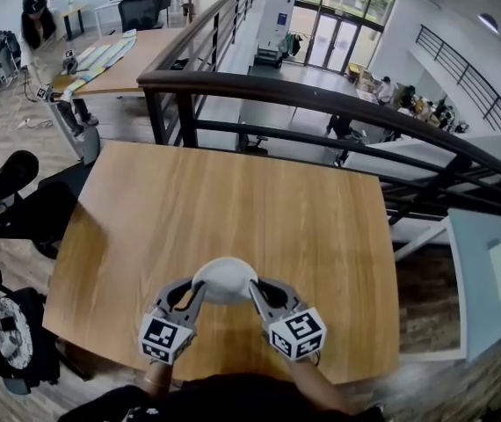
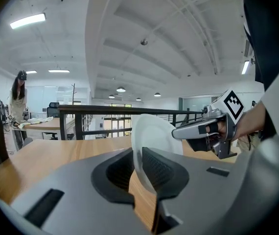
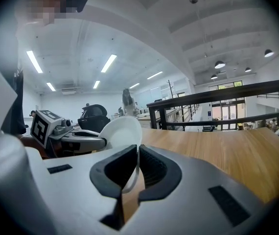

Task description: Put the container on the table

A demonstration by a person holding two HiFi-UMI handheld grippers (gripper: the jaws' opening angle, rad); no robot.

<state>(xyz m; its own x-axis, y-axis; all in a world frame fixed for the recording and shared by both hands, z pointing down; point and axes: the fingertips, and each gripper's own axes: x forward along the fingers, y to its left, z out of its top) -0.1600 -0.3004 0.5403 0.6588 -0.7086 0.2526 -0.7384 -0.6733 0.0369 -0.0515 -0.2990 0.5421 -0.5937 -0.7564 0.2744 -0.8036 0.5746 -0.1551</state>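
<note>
1 broad wooden table (image 1: 233, 200) spreads beneath and ahead of both grippers. Bare wood lies open to the left of the left gripper (image 1: 199, 287), to the right of the right gripper (image 1: 252, 287), and far out in front of both sets of jaws. The table's near edge runs under the grippers' rear ends, close to the person. Its far edge lies well ahead of the tips, with a black railing (image 1: 321, 90) just past it.

Between the 2 grippers hangs the container (image 1: 225, 280), a white bowl, over the near part of the table. I cannot tell whether its underside touches the wood. The left gripper pinches the bowl's left rim, its 2 jaws drawn nearly together on the thin wall. The right gripper pinches the opposite rim the same way, its jaws pressed tight on the wall. Both grippers angle inward, so the bowl sits directly at the tips of each and the 2 tips stand near one another across it.
</note>
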